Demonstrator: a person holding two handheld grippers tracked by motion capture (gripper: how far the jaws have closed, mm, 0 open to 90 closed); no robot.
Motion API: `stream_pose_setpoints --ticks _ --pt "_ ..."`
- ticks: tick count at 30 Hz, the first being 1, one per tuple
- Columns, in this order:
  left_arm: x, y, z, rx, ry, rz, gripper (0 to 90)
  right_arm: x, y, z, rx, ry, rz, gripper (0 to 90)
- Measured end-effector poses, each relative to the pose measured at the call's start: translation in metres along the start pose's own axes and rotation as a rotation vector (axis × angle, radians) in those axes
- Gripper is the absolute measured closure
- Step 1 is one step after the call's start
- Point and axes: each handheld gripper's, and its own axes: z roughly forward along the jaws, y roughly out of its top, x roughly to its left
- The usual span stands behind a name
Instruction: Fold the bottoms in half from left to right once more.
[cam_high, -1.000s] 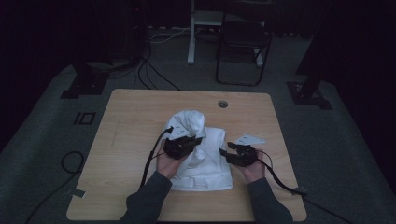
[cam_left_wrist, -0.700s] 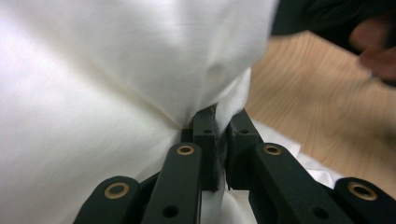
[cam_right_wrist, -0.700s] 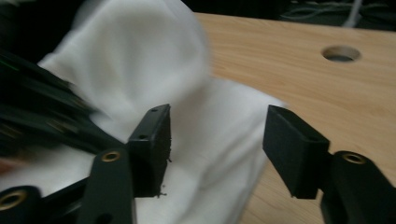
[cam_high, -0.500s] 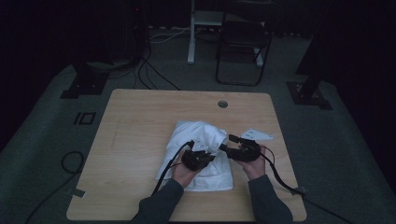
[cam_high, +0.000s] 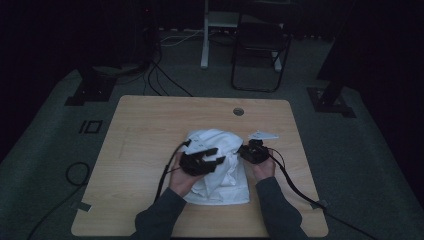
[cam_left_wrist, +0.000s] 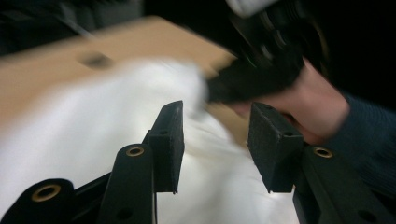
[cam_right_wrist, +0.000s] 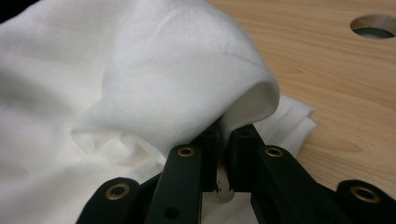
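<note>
The crumpled white cloth garment (cam_high: 217, 165) lies bunched on the near middle of the light wooden tabletop (cam_high: 150, 125), between your two hands. Your right hand-held gripper (cam_right_wrist: 223, 163) is clenched on a fold at the garment's right edge, and a rounded loop of fabric rises just above the pinched spot. Its jaws have just been closing, with cloth between them. Your left hand-held gripper (cam_left_wrist: 215, 144) hangs released over the garment's left half; its jaws have just been opening, with nothing between them and white fabric lying below.

To do this step well, keep the right pinch firm and near the edge, so that only the layer you want comes up. Bring the left jaws down onto a matching edge before you pull, and draw both hands evenly so the fabric spreads rather than twists.

Compared with a second ago, the garment is more crumpled and gathered toward the right. The left hand now sits nearer you and over the cloth's left side, while the right hand has closed in on the cloth's right edge.
</note>
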Motion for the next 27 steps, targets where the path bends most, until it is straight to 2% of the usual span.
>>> stream_pose_setpoints --ticks 1,2,3,4,6,7,9,12,14,16,21,27 --pt "0.010 0.001 -0.005 0.005 0.058 -0.001 58.1 -0.001 0.000 0.000 0.004 0.000 0.001 83.8" --pt "0.021 0.000 -0.008 0.011 0.098 -0.017 59.3 -0.002 -0.001 0.001 0.008 -0.001 0.001 83.7" --pt "0.032 -0.002 -0.009 0.019 0.119 -0.041 60.3 -0.002 -0.001 0.002 0.013 -0.003 -0.004 83.6" --pt "0.042 -0.006 -0.008 0.030 0.135 -0.069 61.0 -0.003 -0.001 0.002 0.015 -0.002 -0.005 83.3" --pt "0.058 -0.017 0.001 0.095 0.160 -0.097 61.8 -0.005 -0.001 0.004 0.019 -0.001 -0.001 83.1" --pt "0.063 -0.023 0.006 0.129 0.152 -0.107 62.8 -0.006 -0.001 0.005 0.023 -0.001 0.001 82.7" --pt "0.065 -0.038 0.018 0.171 0.098 -0.111 63.4 -0.008 -0.001 0.007 0.031 -0.005 0.005 82.2" --pt "0.060 -0.053 0.030 0.175 0.078 -0.110 64.7 -0.010 -0.001 0.010 0.047 -0.020 0.004 81.0" --pt "0.059 -0.059 0.034 0.172 0.076 -0.120 65.5 -0.011 -0.001 0.010 0.058 -0.032 -0.001 79.0" --pt "0.058 -0.065 0.038 0.184 0.079 -0.112 66.6 -0.012 -0.001 0.010 0.065 -0.044 -0.009 74.4" --pt "0.057 -0.078 0.046 0.205 0.083 -0.135 69.9 -0.011 0.000 0.005 0.067 -0.060 -0.017 62.3" --pt "0.054 -0.078 0.045 0.208 0.100 -0.134 70.3 -0.006 0.002 -0.007 0.076 -0.097 -0.048 50.7"
